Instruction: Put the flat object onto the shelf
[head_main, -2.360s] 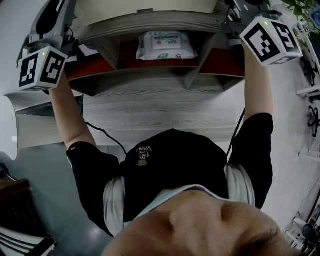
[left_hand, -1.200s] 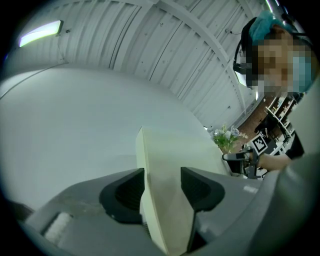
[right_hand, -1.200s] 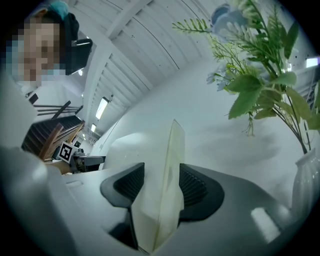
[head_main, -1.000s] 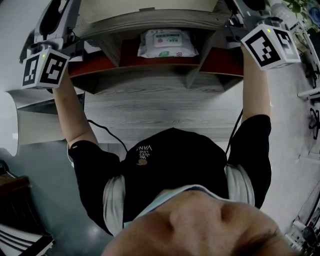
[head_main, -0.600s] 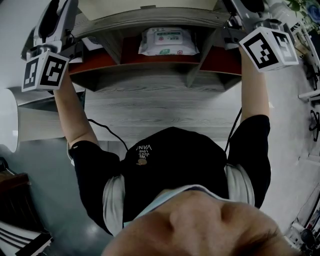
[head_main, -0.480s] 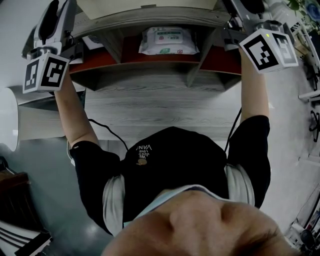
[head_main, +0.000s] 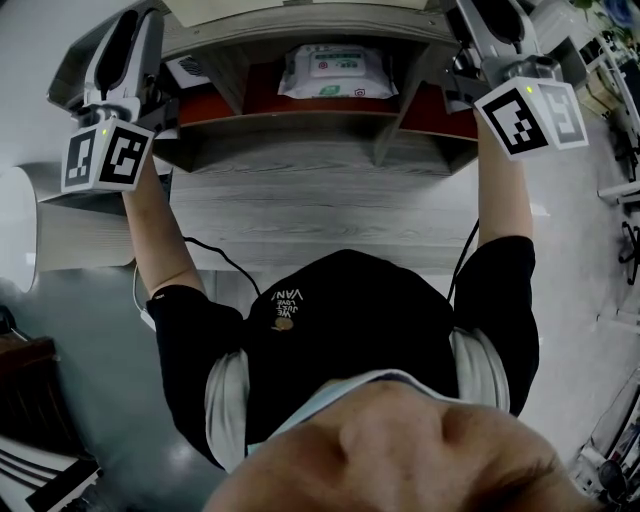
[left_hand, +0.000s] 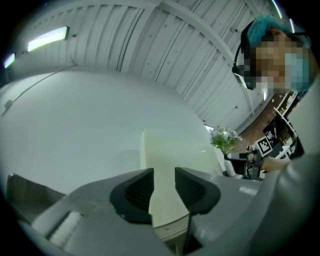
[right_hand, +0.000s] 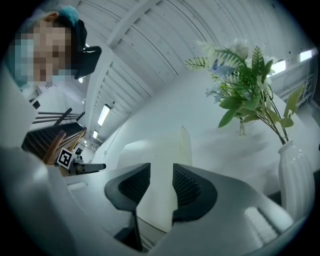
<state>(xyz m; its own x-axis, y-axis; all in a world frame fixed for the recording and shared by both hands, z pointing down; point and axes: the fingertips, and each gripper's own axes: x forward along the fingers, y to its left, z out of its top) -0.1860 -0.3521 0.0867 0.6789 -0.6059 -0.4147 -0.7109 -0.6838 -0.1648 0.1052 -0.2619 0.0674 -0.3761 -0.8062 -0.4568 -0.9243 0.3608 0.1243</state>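
Note:
The flat object is a cream board (head_main: 250, 8) standing on top of the grey wooden shelf (head_main: 300, 160), against the white wall. In the left gripper view the board (left_hand: 170, 150) rises just beyond my left gripper (left_hand: 164, 172). I see its broad face through the gap between the pads, which hold nothing. The right gripper view shows the same board (right_hand: 165, 150) beyond my right gripper (right_hand: 161, 167), also empty. Both pairs of jaws are closing. In the head view the left gripper (head_main: 150, 40) and right gripper (head_main: 480, 30) sit at the shelf's two top corners.
A white pack of wipes (head_main: 335, 72) lies in the shelf's middle compartment, on a red-brown floor. A white ribbed vase (right_hand: 295, 185) with green leaves stands on the shelf top by the right gripper. A person's arms and dark shirt (head_main: 340, 330) fill the foreground.
Both grippers have drawn back from the shelf top toward the person, so their marker cubes sit lower in the head view. The board and wipes have stayed in place.

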